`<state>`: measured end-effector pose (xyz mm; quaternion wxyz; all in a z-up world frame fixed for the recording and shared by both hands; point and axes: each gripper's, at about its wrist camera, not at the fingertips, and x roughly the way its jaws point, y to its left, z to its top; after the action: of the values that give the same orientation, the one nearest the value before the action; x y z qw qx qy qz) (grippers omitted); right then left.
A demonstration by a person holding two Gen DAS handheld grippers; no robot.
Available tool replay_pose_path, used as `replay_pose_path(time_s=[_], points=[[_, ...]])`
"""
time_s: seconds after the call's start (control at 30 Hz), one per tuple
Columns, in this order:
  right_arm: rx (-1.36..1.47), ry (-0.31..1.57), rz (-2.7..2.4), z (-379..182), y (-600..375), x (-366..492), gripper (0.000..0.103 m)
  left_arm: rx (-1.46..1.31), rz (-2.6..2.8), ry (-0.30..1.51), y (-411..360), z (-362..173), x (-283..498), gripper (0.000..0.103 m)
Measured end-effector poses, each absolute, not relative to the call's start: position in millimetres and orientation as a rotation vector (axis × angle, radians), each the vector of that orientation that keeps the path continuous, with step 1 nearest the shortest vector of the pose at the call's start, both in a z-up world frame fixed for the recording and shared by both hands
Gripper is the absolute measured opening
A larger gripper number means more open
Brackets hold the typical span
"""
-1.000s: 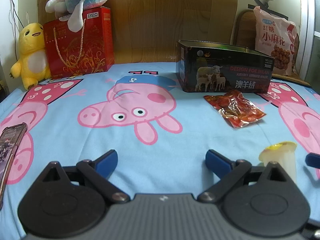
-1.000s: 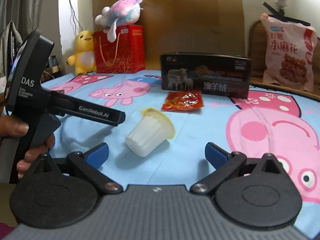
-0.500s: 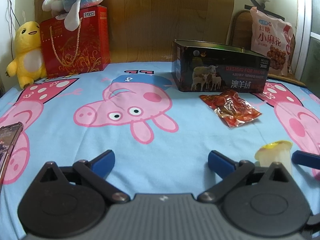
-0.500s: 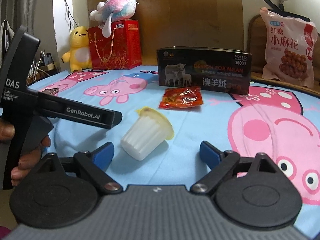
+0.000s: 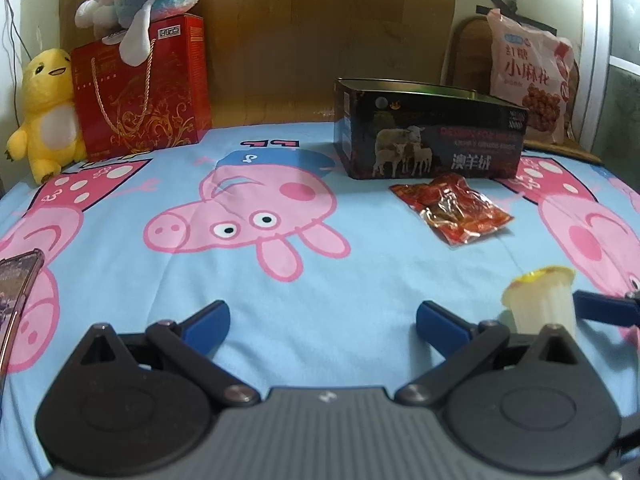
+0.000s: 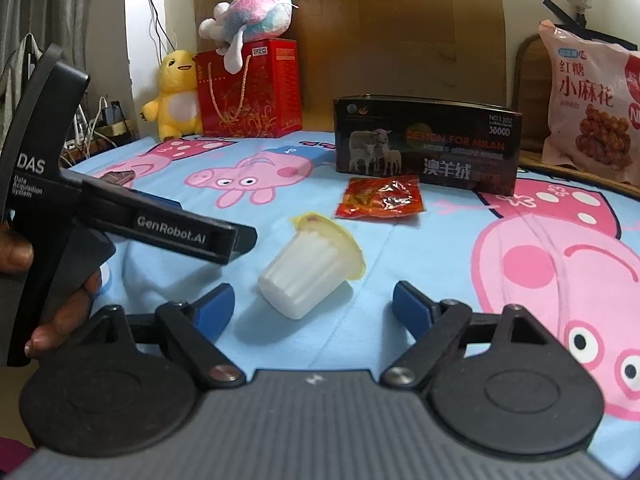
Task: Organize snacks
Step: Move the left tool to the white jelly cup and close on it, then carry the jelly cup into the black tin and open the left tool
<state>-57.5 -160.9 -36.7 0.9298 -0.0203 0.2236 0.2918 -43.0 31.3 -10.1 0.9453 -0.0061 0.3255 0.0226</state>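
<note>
While tipped on its side, sealed jelly cup (image 6: 310, 270) before open-topped dark tin (image 6: 428, 142).

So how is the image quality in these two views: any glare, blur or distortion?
Left wrist view: strong fisheye bending at the edges, dark corners, glare on the crinkled red foil snack packet, slightly soft box lettering. Right wrist view: same bending, sharper print on the black rectangular tin box, soft shadow under the tipped white jelly cup.

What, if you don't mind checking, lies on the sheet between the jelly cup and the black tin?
The red snack packet lies between the jelly cup and the black tin, clearest in the right wrist view.
</note>
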Motion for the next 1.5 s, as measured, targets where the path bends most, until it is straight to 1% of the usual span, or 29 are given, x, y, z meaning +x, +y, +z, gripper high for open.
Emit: replay_pose_path(time_s=[0.03,0.07,0.1,0.17,0.2,0.23,0.27,0.3,0.37,0.43,0.5,0.53,0.57,0.6,0.63,0.67,0.7,0.73,0.83,1.13,1.5], points=[[-0.037,0.457,0.604,-36.8,-161.6,-57.5,0.088,-0.02,0.034,0.669,32.1,-8.7,-44.3,0.102],[-0.034,0.457,0.608,-36.8,-162.0,-57.4,0.088,-0.041,0.006,0.675,34.0,-6.1,-46.3,0.1],[-0.032,0.456,0.614,-36.9,-162.3,-57.3,0.087,-0.073,-0.026,0.678,36.7,-3.1,-48.4,0.096],[-0.032,0.458,0.62,-36.5,-161.8,-57.1,0.085,-0.166,-0.1,0.68,43.8,5.7,-51.9,0.093],[-0.033,0.46,0.621,-35.9,-161.4,-56.7,0.082,-0.216,-0.144,0.676,46.7,10.6,-53.0,0.091],[-0.031,0.464,0.623,-35.0,-161.0,-56.1,0.076,-0.26,-0.195,0.673,48.7,15.3,-53.4,0.091],[-0.025,0.471,0.629,-33.3,-160.5,-54.7,0.072,-0.289,-0.249,0.671,48.3,19.6,-53.5,0.089],[-0.02,0.478,0.634,-32.0,-160.6,-53.1,0.065,-0.305,-0.296,0.668,46.0,23.7,-53.0,0.085],[-0.012,0.487,0.635,-31.2,-161.1,-50.0,0.064,-0.306,-0.358,0.671,38.2,29.2,-51.5,0.083],[-0.012,0.489,0.631,-31.3,-161.7,-49.1,0.06,-0.301,-0.416,0.689,27.1,30.6,-48.4,0.078],[-0.015,0.492,0.634,-30.5,-161.8,-48.8,0.057,-0.294,-0.45,0.715,17.9,29.1,-44.3,0.068],[-0.015,0.495,0.638,-30.4,-161.9,-48.6,0.055,-0.294,-0.462,0.735,14.9,27.0,-41.8,0.066],[-0.017,0.497,0.649,-30.7,-161.6,-48.4,0.049,-0.298,-0.475,0.755,11.6,24.2,-38.9,0.06],[-0.026,0.496,0.648,-30.9,-160.6,-48.6,0.047,-0.307,-0.488,0.78,7.9,19.8,-35.7,0.051],[-0.036,0.491,0.648,-30.8,-160.2,-48.9,0.046,-0.314,-0.489,0.805,4.9,15.0,-32.6,0.051],[-0.038,0.489,0.651,-30.8,-160.4,-49.2,0.046,-0.307,-0.473,0.814,2.8,11.5,-31.0,0.047],[-0.036,0.489,0.653,-30.7,-161.3,-48.9,0.045,-0.307,-0.463,0.824,3.3,9.2,-29.5,0.039],[-0.033,0.489,0.655,-30.4,-162.1,-48.3,0.045,-0.314,-0.45,0.828,3.8,8.0,-28.1,0.035],[-0.03,0.472,0.651,-26.6,-163.4,-45.9,0.044,-0.341,-0.451,0.83,7.7,10.7,-25.2,0.035],[0.009,0.412,0.589,-10.0,-178.5,-26.0,0.044,-0.262,-0.461,0.747,-13.3,44.1,-5.6,0.033],[0.021,0.373,0.571,-5.7,-189.7,-15.9,0.043,-0.225,-0.449,0.721,-33.3,55.6,8.6,0.033]])
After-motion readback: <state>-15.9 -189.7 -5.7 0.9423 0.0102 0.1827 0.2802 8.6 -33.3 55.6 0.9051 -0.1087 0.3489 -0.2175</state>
